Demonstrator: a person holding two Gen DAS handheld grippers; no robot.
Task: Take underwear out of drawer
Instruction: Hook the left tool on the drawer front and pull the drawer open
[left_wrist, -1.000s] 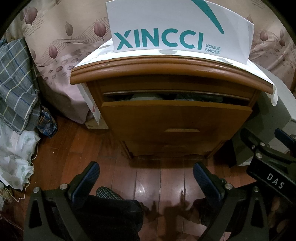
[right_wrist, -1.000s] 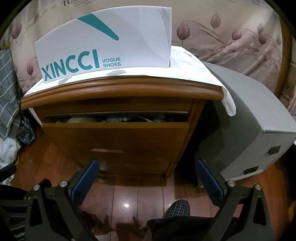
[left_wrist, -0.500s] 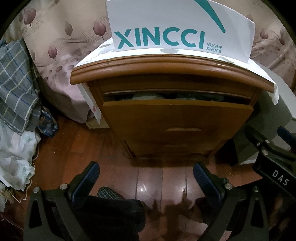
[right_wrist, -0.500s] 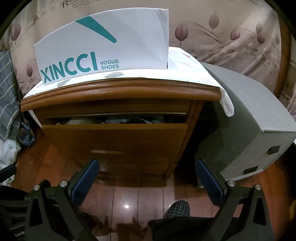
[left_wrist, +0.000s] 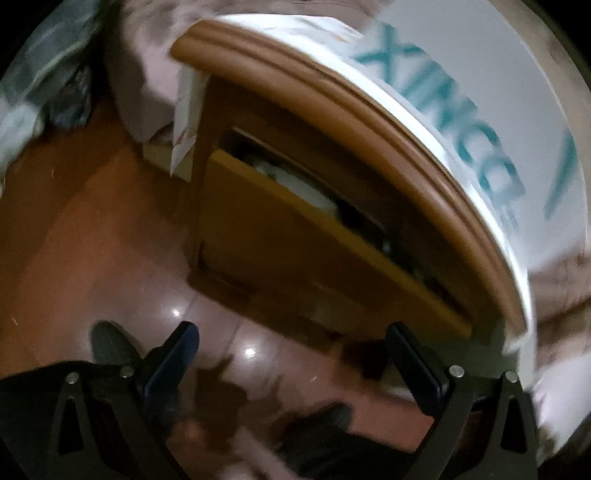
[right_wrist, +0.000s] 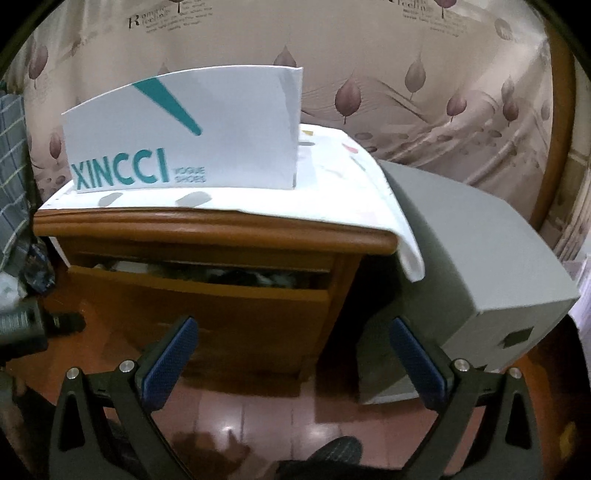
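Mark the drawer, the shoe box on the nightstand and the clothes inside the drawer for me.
drawer (right_wrist: 207, 314): right wrist view, on its wooden front panel.
shoe box (right_wrist: 229, 144): right wrist view, on its white front face above the lettering.
clothes (right_wrist: 236, 274): right wrist view, on the fabric showing in the open gap.

Black gripper (right_wrist: 291, 354) frames, blue textured pads (right_wrist: 168, 356), silver screws.
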